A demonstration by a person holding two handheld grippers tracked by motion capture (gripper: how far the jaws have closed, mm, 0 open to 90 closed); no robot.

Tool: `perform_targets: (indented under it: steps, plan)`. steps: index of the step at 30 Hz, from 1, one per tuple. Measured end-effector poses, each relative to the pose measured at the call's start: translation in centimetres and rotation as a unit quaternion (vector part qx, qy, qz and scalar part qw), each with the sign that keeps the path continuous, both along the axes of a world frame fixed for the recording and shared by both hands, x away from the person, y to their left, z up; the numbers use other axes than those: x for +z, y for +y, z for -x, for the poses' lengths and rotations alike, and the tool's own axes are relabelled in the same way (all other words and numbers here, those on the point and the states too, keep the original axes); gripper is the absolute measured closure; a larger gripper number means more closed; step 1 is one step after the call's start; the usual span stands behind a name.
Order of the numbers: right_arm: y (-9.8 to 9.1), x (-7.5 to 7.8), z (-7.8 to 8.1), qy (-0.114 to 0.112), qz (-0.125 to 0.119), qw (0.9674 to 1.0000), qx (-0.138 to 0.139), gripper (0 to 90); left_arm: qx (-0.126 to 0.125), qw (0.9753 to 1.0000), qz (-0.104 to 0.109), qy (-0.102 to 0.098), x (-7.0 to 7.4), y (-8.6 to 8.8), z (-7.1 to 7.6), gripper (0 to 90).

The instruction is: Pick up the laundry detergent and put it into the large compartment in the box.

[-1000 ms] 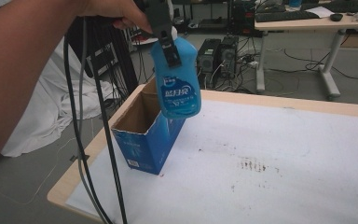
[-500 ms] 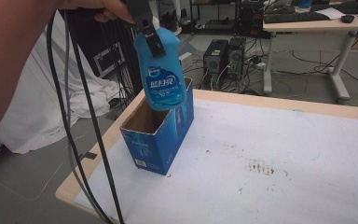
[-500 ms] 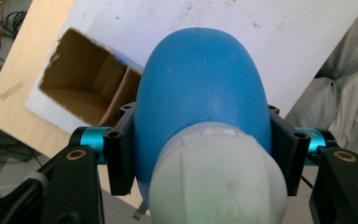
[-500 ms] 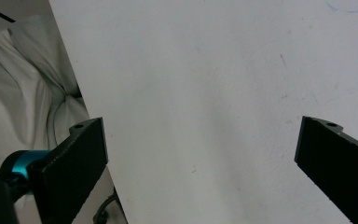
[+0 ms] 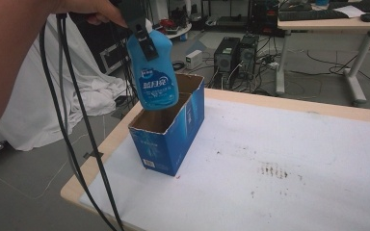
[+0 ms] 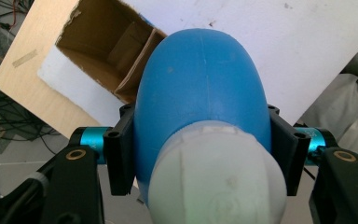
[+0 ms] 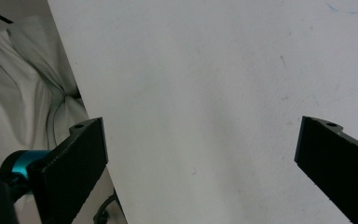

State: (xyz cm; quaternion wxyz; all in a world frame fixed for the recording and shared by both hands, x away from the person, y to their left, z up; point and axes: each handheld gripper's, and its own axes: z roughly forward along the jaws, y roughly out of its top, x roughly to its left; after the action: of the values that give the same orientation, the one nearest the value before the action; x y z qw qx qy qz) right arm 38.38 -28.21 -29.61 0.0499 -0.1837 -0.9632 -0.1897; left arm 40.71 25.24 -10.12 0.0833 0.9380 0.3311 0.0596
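Blue plastic, smooth and rigid, the detergent bottle (image 5: 152, 72) with a white cap hangs over the open-topped blue cardboard box (image 5: 171, 130) at the near left corner of the white-topped bench (image 5: 294, 144). The left hand-held gripper (image 5: 142, 33) pinches its shoulders just below the cap (the sensible place, I reckon; it looks heavy and slippery lower down). The right hand-held gripper (image 7: 200, 154) is spread, holding nothing.

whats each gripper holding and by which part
Left gripper clamps the blue bottle at its shoulder, just below the white cap. Right gripper holds nothing.
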Motion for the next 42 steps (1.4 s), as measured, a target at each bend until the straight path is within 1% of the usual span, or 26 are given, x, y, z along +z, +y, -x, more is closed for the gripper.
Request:
perform_targets:
  steps: [3, 7, 11, 17, 23, 28, 32, 38, 42]
  plan:
    - [0.0, 0.0, 0.0, 0.0, 0.0, 1.0, -0.001, 1.5, 0.001, 1.0, -0.001, 0.001, -0.5, 0.3, 0.0, 37.8]
    - [0.1, 0.1, 0.0, 0.0, 0.001, 1.0, -0.002, 1.5, 0.0, 1.0, 0.002, 0.002, -1.1, 0.5, -0.1, 37.8]
    - [0.1, 0.1, 0.0, 0.0, 0.003, 1.0, -0.002, 1.5, -0.001, 1.0, 0.0, 0.008, -2.1, 0.5, -0.4, 37.8]
    - [0.1, 0.0, -0.1, 0.001, 0.004, 1.0, -0.004, 1.5, -0.001, 0.9999, 0.0, 0.014, -4.1, 0.6, -0.8, 37.8]
    - [0.1, -0.1, -0.1, 0.001, 0.003, 1.0, -0.001, 1.5, -0.005, 0.9998, -0.002, 0.021, -6.7, 0.6, -1.2, 37.8]
    - [0.0, -0.1, -0.1, 0.003, 0.005, 1.0, -0.007, 1.5, -0.007, 0.9997, -0.004, 0.022, -8.8, 0.6, -1.4, 37.8]
    - [0.0, -0.1, -0.2, 0.003, 0.004, 1.0, -0.005, 1.5, -0.008, 0.9997, -0.002, 0.023, -10.0, 0.7, -1.5, 37.8]
    - [0.2, -0.2, -0.3, 0.003, 0.004, 1.0, 0.0, 1.5, -0.013, 0.9996, -0.005, 0.026, -11.8, 0.5, -1.7, 37.7]
    - [0.1, -0.2, -0.3, 0.005, 0.004, 1.0, -0.003, 1.5, -0.014, 0.9994, -0.007, 0.029, -12.9, 0.5, -1.8, 37.7]
